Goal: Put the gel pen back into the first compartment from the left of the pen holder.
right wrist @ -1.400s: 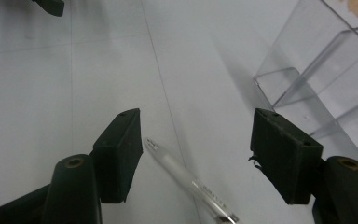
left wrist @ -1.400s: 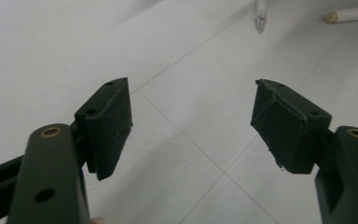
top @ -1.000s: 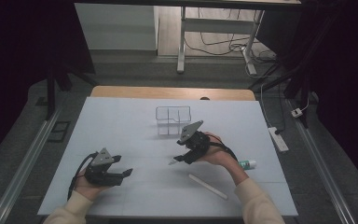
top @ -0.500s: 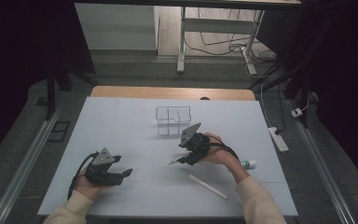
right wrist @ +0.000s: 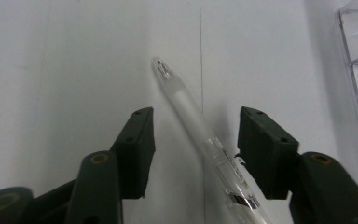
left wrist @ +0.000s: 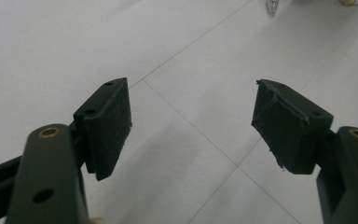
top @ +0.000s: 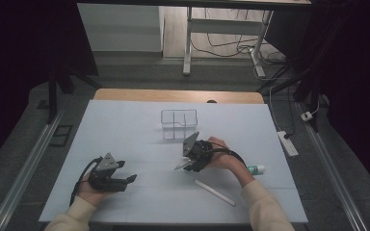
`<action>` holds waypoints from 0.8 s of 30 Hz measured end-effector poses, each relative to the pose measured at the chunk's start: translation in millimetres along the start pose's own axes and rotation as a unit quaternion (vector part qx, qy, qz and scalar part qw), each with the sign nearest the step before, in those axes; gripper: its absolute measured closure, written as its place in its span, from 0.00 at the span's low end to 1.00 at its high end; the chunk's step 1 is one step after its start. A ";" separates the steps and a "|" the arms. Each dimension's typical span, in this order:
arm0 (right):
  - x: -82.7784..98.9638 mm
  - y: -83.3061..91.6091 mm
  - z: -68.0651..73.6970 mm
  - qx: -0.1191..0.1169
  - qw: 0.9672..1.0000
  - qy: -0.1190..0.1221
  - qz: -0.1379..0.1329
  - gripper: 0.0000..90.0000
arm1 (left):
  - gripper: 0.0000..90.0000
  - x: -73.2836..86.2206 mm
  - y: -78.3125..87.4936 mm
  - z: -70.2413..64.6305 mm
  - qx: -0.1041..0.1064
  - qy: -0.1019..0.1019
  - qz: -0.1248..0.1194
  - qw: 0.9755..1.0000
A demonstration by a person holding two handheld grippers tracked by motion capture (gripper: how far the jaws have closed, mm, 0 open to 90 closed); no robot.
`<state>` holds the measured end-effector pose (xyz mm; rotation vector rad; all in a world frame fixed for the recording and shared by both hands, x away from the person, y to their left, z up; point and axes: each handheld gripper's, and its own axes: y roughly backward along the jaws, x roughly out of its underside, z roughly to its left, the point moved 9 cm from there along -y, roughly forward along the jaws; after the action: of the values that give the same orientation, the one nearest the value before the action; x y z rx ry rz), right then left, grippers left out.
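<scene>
Straddling a clear pen [right wrist: 200,133], right gripper [right wrist: 196,140] jaws closing, unpinched.

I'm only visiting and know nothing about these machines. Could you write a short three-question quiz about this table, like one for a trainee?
1. What lies between the right gripper's jaws?
2. True or false: the left gripper holds something.
3. The clear divided box stands: A) beyond the right gripper, B) beside the left gripper.

Key:
1. A clear pen; the jaws have just been closing, pads not yet pressing.
2. False; its jaws stand open over bare table.
3. A.
</scene>
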<state>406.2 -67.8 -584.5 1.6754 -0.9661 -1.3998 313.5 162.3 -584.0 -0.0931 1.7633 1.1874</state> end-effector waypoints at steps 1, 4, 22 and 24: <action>1.2 -1.1 -0.3 -0.004 1.000 0.006 0.003 0.57 | 0.31 0.1 -0.2 0.1 0.000 0.000 0.001 1.000; 1.2 -2.1 0.6 -0.013 1.000 0.015 0.003 0.61 | 0.31 0.7 -0.8 0.2 0.000 -0.001 0.003 1.000; 2.0 -2.1 7.4 -0.069 0.995 0.066 -0.005 0.87 | 0.31 4.8 -3.2 -0.1 -0.007 -0.007 0.016 1.000; 1.6 -2.3 7.8 -0.067 0.995 0.070 -0.006 0.88 | 0.31 5.2 -3.5 0.0 -0.010 -0.010 0.017 1.000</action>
<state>399.0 -68.8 -588.3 1.6564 -0.7681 -1.3066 312.6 162.7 -590.1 -0.0622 1.7433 1.2266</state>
